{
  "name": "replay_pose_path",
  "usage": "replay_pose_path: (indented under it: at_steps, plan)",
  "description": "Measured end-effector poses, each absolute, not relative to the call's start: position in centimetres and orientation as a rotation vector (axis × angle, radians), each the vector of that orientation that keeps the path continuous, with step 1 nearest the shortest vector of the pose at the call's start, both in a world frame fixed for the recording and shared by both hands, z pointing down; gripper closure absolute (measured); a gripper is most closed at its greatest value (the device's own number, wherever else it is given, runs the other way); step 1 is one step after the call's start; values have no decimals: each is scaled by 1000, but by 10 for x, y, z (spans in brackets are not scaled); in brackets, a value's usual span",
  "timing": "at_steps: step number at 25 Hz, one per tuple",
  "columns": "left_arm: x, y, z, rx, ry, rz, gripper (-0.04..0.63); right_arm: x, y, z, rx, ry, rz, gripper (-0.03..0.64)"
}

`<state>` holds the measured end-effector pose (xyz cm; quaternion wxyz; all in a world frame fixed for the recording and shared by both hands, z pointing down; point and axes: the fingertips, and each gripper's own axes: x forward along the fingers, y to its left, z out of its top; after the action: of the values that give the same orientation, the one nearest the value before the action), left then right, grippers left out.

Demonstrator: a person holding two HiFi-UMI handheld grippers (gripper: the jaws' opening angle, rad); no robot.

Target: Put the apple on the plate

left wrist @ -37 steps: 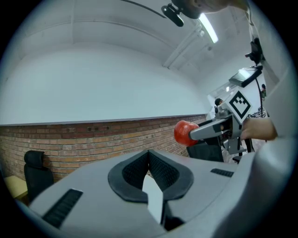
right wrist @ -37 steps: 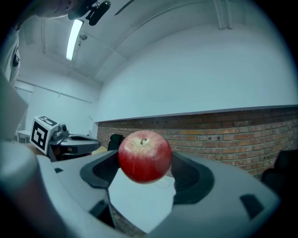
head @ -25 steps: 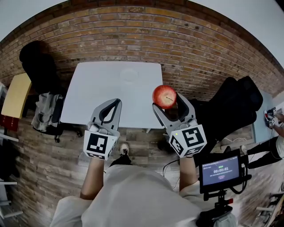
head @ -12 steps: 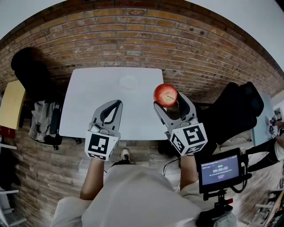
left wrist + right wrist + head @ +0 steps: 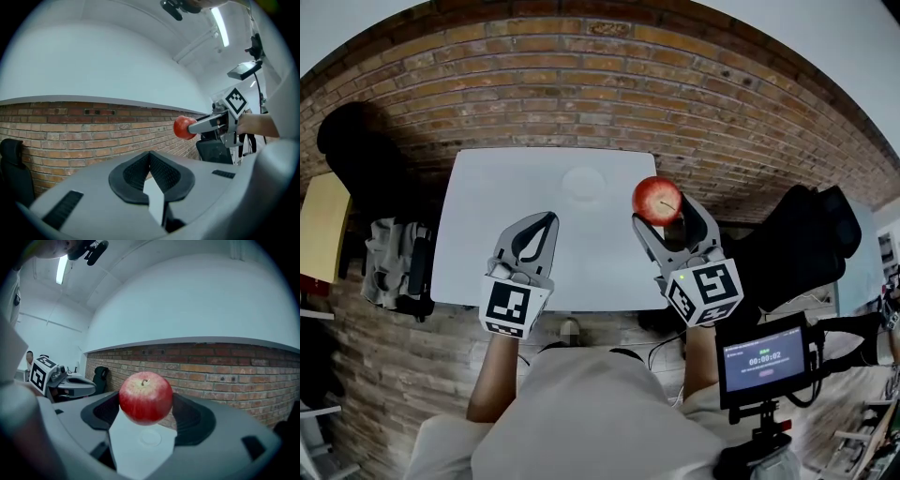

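The right gripper (image 5: 662, 208) is clamped on the apple (image 5: 657, 199), one dark pad pressed to each side of the fruit. In the right gripper view the apple (image 5: 146, 398) sits squarely between the jaws, red with a paler yellowish patch round the stem. Its stem axis stands close to upright, stem end on top (the fruit is nearly round, so no other axis stands out). From the head view the stem dimple faces up towards the camera.

The apple hangs in the air over the right edge of the white table (image 5: 502, 225), clear of its surface. The plate (image 5: 583, 182) is white, round and flat on the table near the far edge, to the left of the apple and beyond it; the two are apart. Under the held fruit the right gripper view shows the plate (image 5: 151, 437) farther along the tabletop.

The left gripper (image 5: 546, 221) is held over the near part of the table, its jaws together with nothing between them. From the left gripper view (image 5: 150, 157) the apple (image 5: 183, 127) shows off to the right, against the brick wall (image 5: 70, 126).
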<state>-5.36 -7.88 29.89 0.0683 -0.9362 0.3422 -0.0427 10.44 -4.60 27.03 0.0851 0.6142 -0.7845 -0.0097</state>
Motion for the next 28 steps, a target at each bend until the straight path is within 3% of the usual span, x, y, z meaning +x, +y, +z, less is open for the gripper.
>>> replay_pose_path:
  at_steps: [12, 28]
  plan:
    - [-81, -111, 322, -2850, 1084, -226, 590, 81, -99, 292, 1734, -2355, 22, 268]
    - [-62, -171, 361, -2874, 1255, -337, 591, 84, -194, 357, 1535, -2444, 123, 268]
